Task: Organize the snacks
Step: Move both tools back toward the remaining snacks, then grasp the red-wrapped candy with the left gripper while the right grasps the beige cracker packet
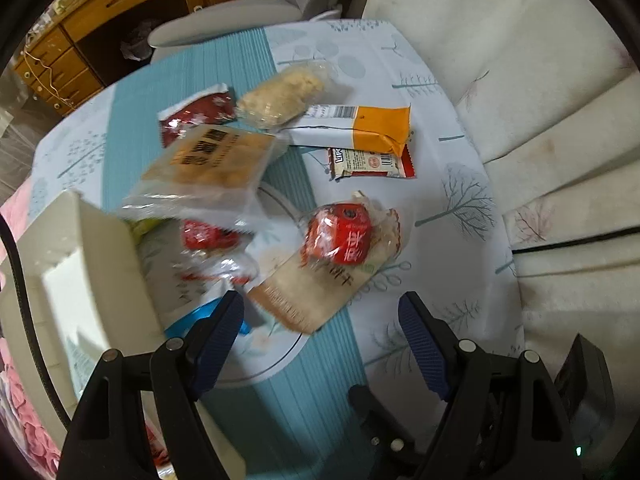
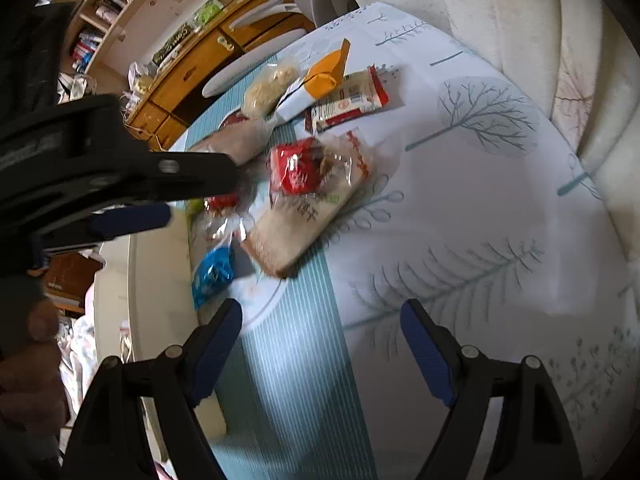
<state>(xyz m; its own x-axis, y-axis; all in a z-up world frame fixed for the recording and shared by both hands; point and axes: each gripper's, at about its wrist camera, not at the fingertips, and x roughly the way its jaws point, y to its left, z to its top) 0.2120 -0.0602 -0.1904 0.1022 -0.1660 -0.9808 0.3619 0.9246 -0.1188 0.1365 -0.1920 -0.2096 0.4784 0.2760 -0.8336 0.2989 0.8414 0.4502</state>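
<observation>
Tree-print tablecloth (image 1: 460,92), crinkly plastic snack packets (image 1: 352,236), boxy cream bin (image 1: 80,264)

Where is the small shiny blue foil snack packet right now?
In the right wrist view, the small shiny blue foil snack packet lies left of centre, between the cream plastic bin and the beige biscuit pack.

2 wrist views, steeply downward, shared snack pile (image 1: 280,200)

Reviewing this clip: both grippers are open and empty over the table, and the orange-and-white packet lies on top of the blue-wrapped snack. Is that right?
Not quite. The orange-and-white packet lies nowhere near the blue-wrapped snack; it sits at the far end of the pile, overlapping the red-edged packet. The right wrist view shows them well apart. The left gripper and right gripper are indeed open and empty.
</observation>
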